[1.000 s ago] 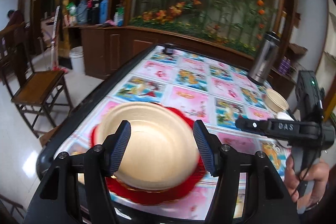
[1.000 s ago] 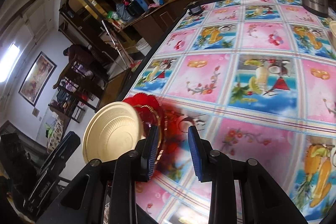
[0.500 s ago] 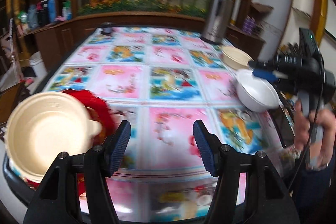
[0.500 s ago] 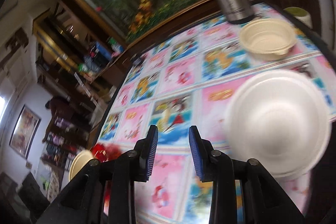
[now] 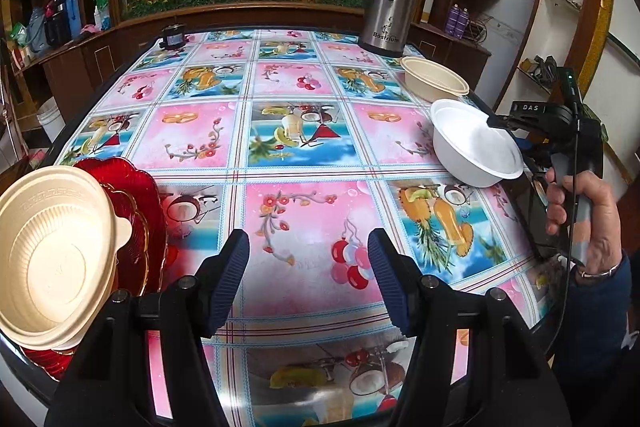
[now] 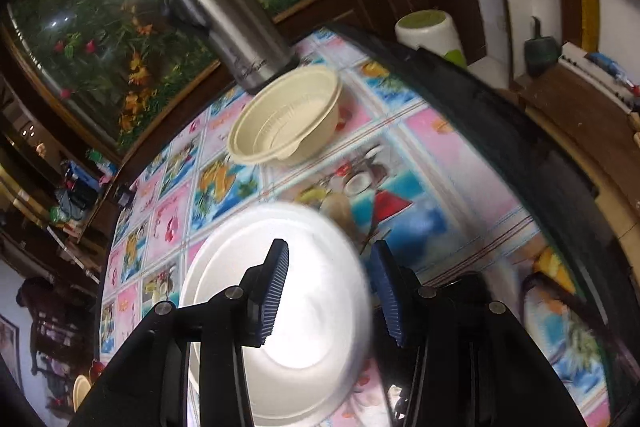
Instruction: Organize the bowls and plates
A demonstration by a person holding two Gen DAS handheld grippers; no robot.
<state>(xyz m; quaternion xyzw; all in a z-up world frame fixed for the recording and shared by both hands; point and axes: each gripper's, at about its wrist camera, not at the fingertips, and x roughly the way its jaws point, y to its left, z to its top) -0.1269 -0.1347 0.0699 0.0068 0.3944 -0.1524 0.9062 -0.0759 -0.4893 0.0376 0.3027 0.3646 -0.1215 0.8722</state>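
A white bowl (image 6: 280, 307) sits near the table's right edge, also seen in the left wrist view (image 5: 476, 143). My right gripper (image 6: 328, 291) hovers over it with its jaws opening. The bowl's near rim lies between the fingers and the pads do not press on it. A beige bowl (image 6: 288, 127) stands just beyond, by a steel flask (image 6: 228, 27). At the table's left corner another beige bowl (image 5: 52, 259) rests on stacked red plates (image 5: 132, 211). My left gripper (image 5: 308, 279) is open over bare tablecloth, right of that stack, holding nothing.
The table (image 5: 300, 139) wears a pink and blue fruit-print cloth with a dark rim. A person's hand (image 5: 580, 215) grips the right tool's handle off the right edge. A small dark object (image 5: 174, 35) sits at the far left corner. A white bin (image 6: 432, 35) stands on the floor beyond.
My left gripper swung right, off the beige bowl on the red plates. My right gripper crossed from the red plates to the white bowl and its jaws widened.
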